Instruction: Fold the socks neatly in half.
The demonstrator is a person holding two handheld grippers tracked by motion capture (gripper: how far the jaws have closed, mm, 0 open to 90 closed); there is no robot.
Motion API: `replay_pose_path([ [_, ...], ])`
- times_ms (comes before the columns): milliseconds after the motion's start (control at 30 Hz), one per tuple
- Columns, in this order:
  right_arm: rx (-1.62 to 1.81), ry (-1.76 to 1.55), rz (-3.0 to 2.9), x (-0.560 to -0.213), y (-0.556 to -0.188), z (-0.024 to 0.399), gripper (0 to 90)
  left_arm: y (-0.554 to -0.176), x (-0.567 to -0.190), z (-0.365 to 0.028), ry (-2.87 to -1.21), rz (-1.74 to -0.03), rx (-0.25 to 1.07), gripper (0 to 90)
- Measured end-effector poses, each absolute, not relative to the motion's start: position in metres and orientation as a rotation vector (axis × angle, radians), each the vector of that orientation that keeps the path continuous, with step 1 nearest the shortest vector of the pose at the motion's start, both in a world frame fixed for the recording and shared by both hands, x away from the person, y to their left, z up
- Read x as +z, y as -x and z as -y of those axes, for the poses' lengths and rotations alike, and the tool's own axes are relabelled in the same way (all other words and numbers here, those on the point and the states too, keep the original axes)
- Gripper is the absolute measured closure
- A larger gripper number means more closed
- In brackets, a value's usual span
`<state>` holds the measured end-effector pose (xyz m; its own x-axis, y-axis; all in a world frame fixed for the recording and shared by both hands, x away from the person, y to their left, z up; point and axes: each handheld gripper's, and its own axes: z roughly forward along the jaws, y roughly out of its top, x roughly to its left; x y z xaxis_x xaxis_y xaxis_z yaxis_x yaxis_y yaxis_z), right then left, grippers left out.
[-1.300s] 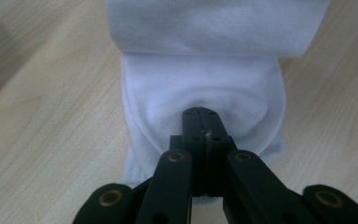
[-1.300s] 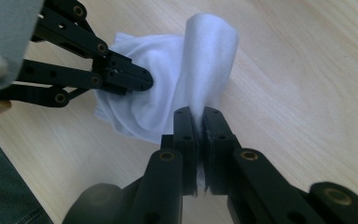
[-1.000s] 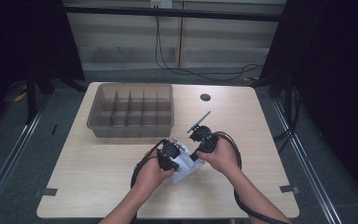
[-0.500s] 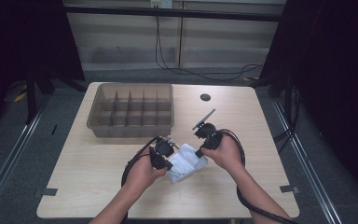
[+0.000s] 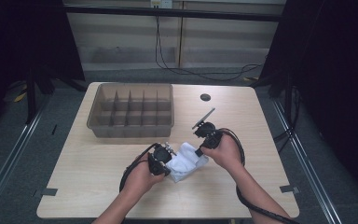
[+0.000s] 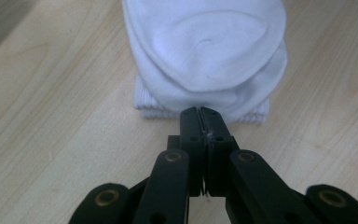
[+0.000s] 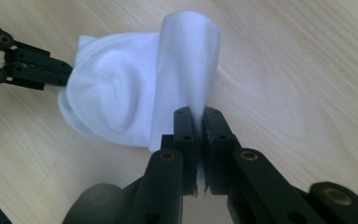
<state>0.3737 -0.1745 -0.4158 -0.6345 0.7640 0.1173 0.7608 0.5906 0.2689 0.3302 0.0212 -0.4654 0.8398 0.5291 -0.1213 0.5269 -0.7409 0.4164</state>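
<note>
High view puts the white sock (image 5: pixel 185 161) on the table (image 5: pixel 261 121), low and centre in frame, between both grippers. Left gripper (image 6: pixel 199 112) fingers clamp its edge; right gripper (image 7: pixel 196 112) fingers pinch a raised fold.

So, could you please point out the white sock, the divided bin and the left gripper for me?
white sock (image 6: pixel 205 51): left gripper view, rounded top fold.
divided bin (image 5: pixel 131 131): high view, near wall.
left gripper (image 6: pixel 200 116): left gripper view, between its fingertips.
</note>
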Motion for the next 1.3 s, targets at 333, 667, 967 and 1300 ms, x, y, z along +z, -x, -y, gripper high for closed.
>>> replay_pose_path([
  [333,0.505,-1.31,-2.811,-0.409,-0.368,0.167,85.7,-0.331,-0.47,-0.012,-2.57,-0.78,0.03,88.1],
  [667,0.539,-1.287,-2.835,-0.406,-0.362,0.162,85.7,-0.333,-0.474,-0.001,-2.545,-0.796,0.029,87.8],
  [967,0.568,-1.277,-2.872,-0.409,-0.359,0.155,85.7,-0.335,-0.475,0.003,-2.527,-0.819,0.038,88.0],
  [1300,0.589,-1.288,-2.911,-0.418,-0.357,0.149,85.7,-0.337,-0.476,0.004,-2.494,-0.856,0.035,88.3],
])
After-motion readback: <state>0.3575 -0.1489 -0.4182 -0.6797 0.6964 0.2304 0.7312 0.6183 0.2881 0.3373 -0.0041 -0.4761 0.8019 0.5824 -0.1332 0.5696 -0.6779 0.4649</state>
